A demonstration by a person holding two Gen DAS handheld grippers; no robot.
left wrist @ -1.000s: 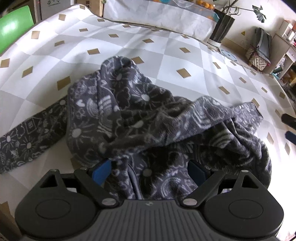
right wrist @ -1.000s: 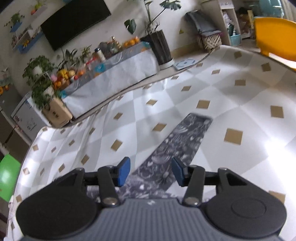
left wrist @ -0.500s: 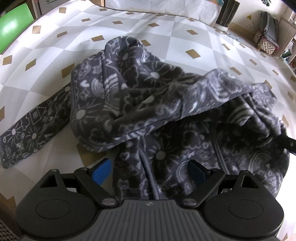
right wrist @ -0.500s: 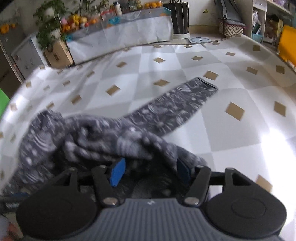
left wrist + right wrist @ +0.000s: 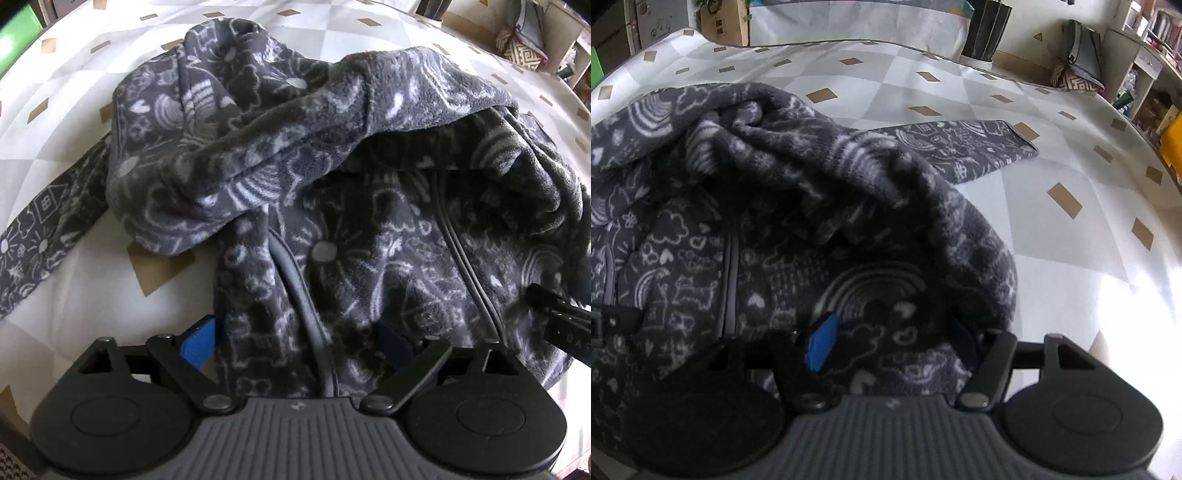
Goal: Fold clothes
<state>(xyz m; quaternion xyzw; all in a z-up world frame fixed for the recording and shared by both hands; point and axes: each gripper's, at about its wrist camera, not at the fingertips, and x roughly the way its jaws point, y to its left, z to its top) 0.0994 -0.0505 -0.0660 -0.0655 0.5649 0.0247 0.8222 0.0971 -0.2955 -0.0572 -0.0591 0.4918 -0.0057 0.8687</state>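
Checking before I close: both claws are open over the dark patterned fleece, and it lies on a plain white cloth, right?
Not plain. Both wrist views show the tablecloth checked grey and white with tan diamonds. The rest holds: left claw and right claw are open over the fleece.

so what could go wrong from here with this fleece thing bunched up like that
The fleece garment lies heaped between both open grippers, so the left gripper may pinch several layers at once. The right gripper sits in a shadowed fold, so its grab is a guess. One sleeve trails aside and could drag crooked.
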